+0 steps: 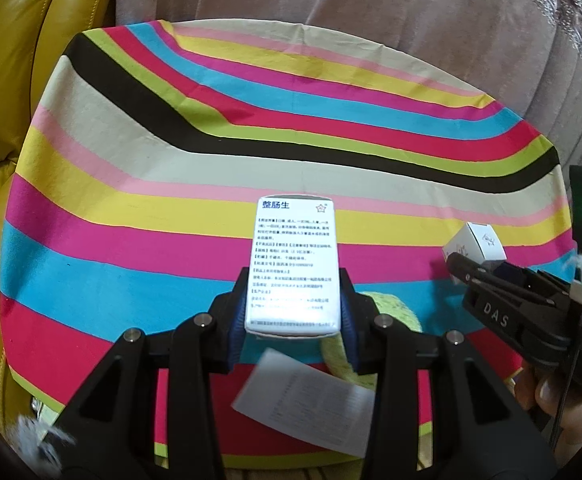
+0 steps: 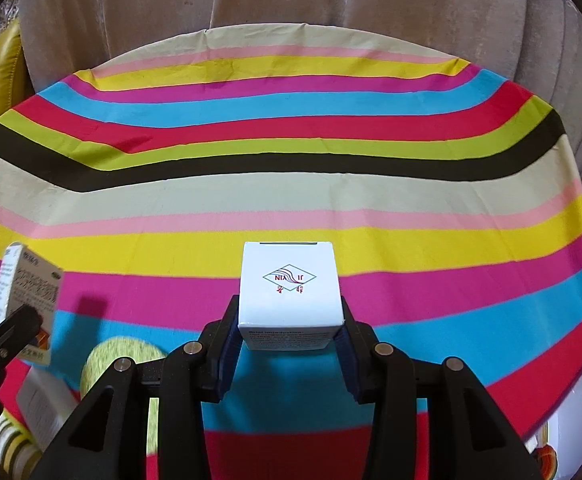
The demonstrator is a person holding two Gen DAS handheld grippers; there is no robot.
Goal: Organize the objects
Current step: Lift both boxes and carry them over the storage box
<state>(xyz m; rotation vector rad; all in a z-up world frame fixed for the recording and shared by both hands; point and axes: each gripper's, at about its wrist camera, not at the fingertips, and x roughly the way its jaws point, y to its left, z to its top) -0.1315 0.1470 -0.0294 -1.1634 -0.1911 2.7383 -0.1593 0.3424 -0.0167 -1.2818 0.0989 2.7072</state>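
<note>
Item 1. Left gripper (image 1: 293, 312): its blue-padded fingers (image 1: 238, 320) are clamping the near end of a tall white medicine box (image 1: 293, 264), which is pointing forward, printed back panel facing up with blue Chinese characters at the far end. The box is being held clear above the surface.

Item 2. Right gripper (image 2: 289, 334): its fingers (image 2: 227, 344) are closing on a squat white cube box (image 2: 289, 286), gripping its two sides; the top face is showing a diamond logo reading upside down. In the left wrist view the same box (image 1: 477, 246) is appearing at the right edge, well apart from the medicine box. In the right wrist view the medicine box (image 2: 27, 300) is sitting at the left edge.

Item 3. Surface (image 1: 171, 160): a striped cloth in pink, yellow, blue, red, green, black and beige is covering it.

Item 4. Paper leaflet (image 1: 307, 404): lying on the cloth below the left gripper, blurred.

Item 5. Yellow-green towel-like object (image 1: 391, 308): lying on the cloth just beyond the leaflet, partly hidden behind the gripper.

Item 6. Yellow leather sofa (image 1: 11, 80): standing to the left of the surface.

Item 7. Beige curtain-like fabric (image 1: 371, 20): hanging behind the surface.
</note>
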